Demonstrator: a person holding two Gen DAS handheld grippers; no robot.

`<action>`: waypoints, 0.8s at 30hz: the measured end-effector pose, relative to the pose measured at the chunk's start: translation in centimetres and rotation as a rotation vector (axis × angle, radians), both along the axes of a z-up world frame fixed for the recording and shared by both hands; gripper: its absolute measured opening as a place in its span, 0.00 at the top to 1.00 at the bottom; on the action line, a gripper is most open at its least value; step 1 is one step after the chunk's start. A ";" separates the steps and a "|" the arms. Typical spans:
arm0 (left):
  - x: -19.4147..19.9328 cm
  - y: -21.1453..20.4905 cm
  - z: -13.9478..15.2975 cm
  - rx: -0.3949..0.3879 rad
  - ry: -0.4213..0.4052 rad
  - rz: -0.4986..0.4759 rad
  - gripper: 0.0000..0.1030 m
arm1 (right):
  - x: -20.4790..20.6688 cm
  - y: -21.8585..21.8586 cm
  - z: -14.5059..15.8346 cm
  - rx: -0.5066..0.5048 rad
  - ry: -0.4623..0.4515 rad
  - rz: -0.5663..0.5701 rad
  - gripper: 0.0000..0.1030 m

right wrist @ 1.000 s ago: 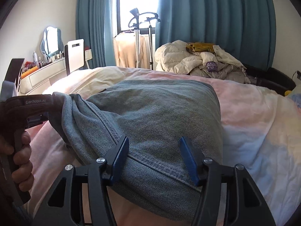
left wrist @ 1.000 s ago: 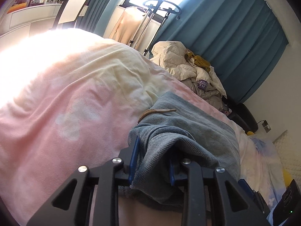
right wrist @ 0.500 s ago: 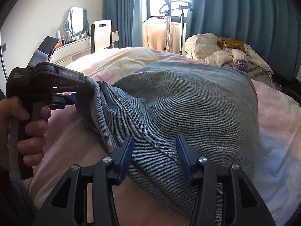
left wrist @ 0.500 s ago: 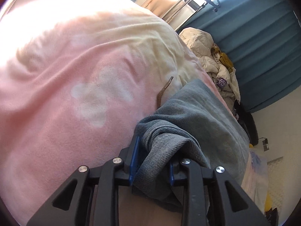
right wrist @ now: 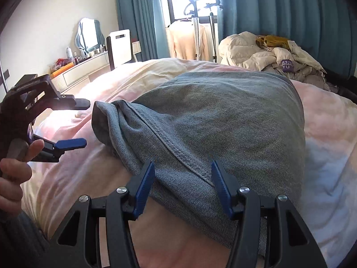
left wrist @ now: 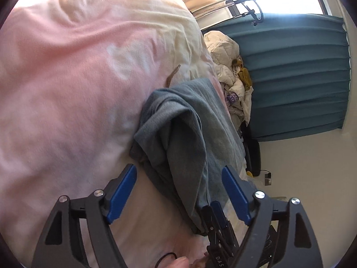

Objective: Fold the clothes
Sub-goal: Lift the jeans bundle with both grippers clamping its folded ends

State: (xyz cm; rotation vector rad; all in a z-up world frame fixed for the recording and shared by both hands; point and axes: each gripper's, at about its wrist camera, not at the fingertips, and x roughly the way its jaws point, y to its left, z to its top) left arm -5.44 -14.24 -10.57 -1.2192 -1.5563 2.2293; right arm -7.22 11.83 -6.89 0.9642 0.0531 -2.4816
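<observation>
Two grippers: the left gripper [left wrist: 178, 192] is seen with its blue-padded jaws spread wide and nothing clamped; the right gripper [right wrist: 181, 187] is seen with its jaws parted around denim, though contact of the pads with the cloth cannot be confirmed.
Garment: a blue-grey denim garment [right wrist: 223, 116] is laid doubled over on the pink and cream fleece blanket [right wrist: 323, 116] of the bed, near the bed's near edge.
Fold state: layers are stacked, with a bunched, rolled fold [left wrist: 176, 129] standing up at the garment's left end; the far edge is laid flat and straight.
Left hand: the handle of the left gripper is held by a hand [right wrist: 13, 174] just beside the garment's left end, apart from the cloth.
Progress: at least one fold is judged to be in place; the loose left end is judged to need flattening before the pile can be called tidy.
Elsewhere: a heap of pale crumpled clothes [right wrist: 267, 55] is seen beyond the bed's far edge, seemingly unfolded.
</observation>
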 end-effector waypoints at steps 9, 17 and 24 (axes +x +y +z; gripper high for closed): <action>-0.4 2.4 -4.3 0.227 -0.053 0.061 0.21 | 0.3 2.8 0.8 -0.111 -0.091 -0.048 0.48; -1.5 3.3 -5.7 0.252 -0.083 0.093 0.21 | 0.2 2.2 0.3 -0.090 -0.093 -0.056 0.48; -3.2 3.9 -6.7 0.246 -0.101 0.088 0.21 | -0.5 3.1 0.6 -0.168 -0.127 -0.078 0.48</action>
